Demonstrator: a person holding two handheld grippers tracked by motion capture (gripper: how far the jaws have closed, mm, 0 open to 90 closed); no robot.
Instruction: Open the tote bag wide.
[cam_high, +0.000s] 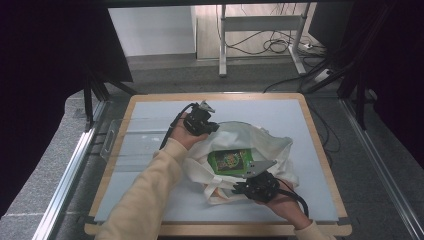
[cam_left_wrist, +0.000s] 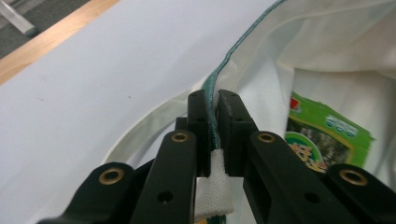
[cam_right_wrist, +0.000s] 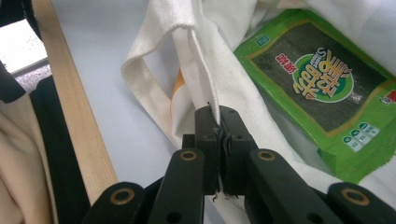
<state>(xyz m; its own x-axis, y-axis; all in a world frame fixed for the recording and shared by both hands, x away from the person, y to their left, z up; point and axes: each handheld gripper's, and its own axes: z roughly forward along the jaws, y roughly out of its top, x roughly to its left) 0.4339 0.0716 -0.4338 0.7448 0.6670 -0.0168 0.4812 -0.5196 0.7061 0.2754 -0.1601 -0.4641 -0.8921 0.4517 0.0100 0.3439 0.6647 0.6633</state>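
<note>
A white cloth tote bag (cam_high: 260, 145) lies open in the middle of the table, and a green snack packet (cam_high: 230, 160) rests inside its mouth. At the bag's far left, my left gripper (cam_high: 216, 127) is shut on the green-stitched rim (cam_left_wrist: 215, 88) of the bag. The right gripper (cam_high: 238, 189) is shut on the near edge of the bag (cam_right_wrist: 205, 70), beside a white handle loop (cam_right_wrist: 140, 79). Between the two grips the mouth is spread. The packet (cam_right_wrist: 322, 79) lies just right of the right gripper's jaws, and the left gripper view has it (cam_left_wrist: 322, 135) inside the bag.
A pale blue mat (cam_high: 150, 165) covers the wooden-edged table (cam_high: 215, 229). A clear plastic tray (cam_high: 112, 140) sits at the table's left edge. Beyond the table are a desk frame (cam_high: 260, 30) and cables on the floor.
</note>
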